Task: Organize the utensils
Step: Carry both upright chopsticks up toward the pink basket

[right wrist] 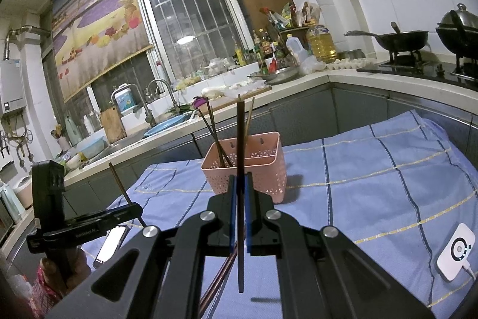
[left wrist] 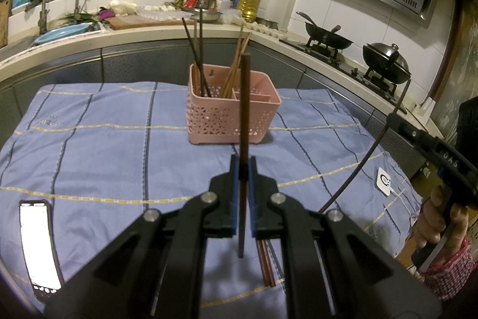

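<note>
Left wrist view: left gripper pinched on one dark chopstick, held upright. One pink basket seen beyond tips, on blue cloth; three dark sticks counted in its left compartment, light bundle beside. Loose pair below jaws. Phone far left.

Right wrist view: right gripper clamped on one dark chopstick. Same basket ahead. White puck at right.

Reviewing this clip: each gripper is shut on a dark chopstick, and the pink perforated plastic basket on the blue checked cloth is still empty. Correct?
Not quite. The pink perforated plastic basket already holds several chopsticks, as the left wrist view shows. The rest stands: left gripper and right gripper each clamp a dark chopstick, above the blue checked cloth.
</note>
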Motion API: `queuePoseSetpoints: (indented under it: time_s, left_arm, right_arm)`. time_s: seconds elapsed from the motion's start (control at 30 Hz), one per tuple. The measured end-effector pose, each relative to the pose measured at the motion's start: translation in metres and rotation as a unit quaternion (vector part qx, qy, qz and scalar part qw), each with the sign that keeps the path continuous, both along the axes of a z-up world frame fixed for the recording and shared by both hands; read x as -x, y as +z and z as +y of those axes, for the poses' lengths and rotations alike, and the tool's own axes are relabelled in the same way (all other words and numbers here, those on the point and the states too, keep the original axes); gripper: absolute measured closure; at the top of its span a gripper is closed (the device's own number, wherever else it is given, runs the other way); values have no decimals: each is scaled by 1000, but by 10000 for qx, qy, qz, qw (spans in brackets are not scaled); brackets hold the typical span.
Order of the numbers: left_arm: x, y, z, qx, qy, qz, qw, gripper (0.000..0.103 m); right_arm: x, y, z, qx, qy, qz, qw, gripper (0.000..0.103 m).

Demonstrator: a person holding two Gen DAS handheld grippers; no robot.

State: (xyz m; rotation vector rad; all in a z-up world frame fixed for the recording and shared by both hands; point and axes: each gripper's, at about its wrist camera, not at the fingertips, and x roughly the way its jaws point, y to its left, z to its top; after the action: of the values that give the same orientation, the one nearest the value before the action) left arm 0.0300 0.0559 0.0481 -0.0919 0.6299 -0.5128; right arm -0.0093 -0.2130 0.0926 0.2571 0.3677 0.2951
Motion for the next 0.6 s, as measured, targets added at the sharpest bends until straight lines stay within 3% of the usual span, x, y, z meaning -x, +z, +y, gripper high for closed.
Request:
queuePoseSetpoints:
  time_s: [0.6]
  left_arm:
    - [-3,11,-16,25,-60,-71,10000,98]
  right_arm:
    - [-9,8,16,56,11,-188,9998,98]
